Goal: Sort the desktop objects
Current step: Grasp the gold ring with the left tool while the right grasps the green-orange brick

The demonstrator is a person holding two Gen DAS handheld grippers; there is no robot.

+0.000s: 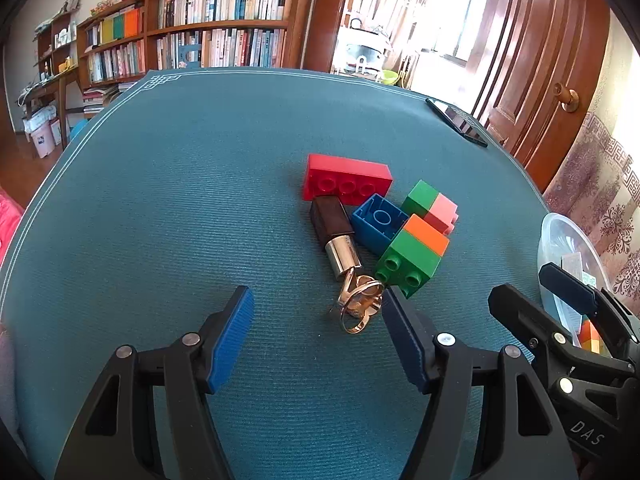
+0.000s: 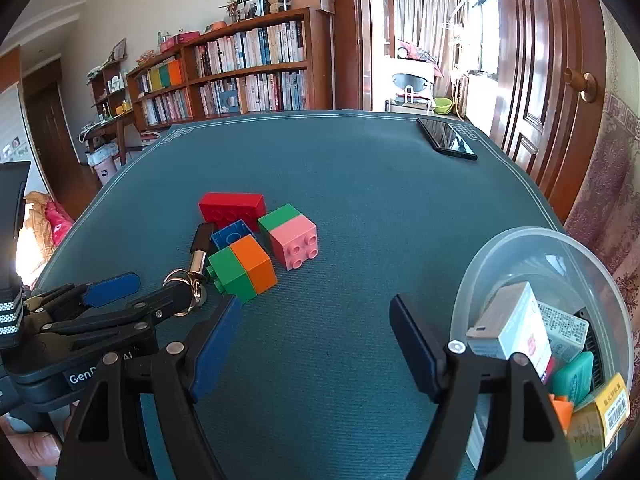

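Note:
A cluster lies mid-table: a red brick [image 1: 346, 178], a blue brick [image 1: 378, 222] on its side, a green-and-orange block [image 1: 412, 256], a green-and-pink block [image 1: 432, 206], a brown and gold lipstick [image 1: 336, 236] and gold rings [image 1: 358, 304]. My left gripper [image 1: 318, 336] is open just short of the cluster. The rings lie by the tip of its right finger and the pads grip nothing. My right gripper [image 2: 316, 340] is open over bare mat, between the green-and-orange block [image 2: 244, 268] and the clear bowl [image 2: 520, 236]. The left gripper [image 2: 148, 290] shows at that view's left.
The clear plastic bowl [image 1: 560, 236] at the right edge holds several small boxes and an orange piece. A black phone [image 2: 446, 138] lies at the far right corner of the teal mat [image 1: 200, 200]. Bookshelves and a wooden door stand behind.

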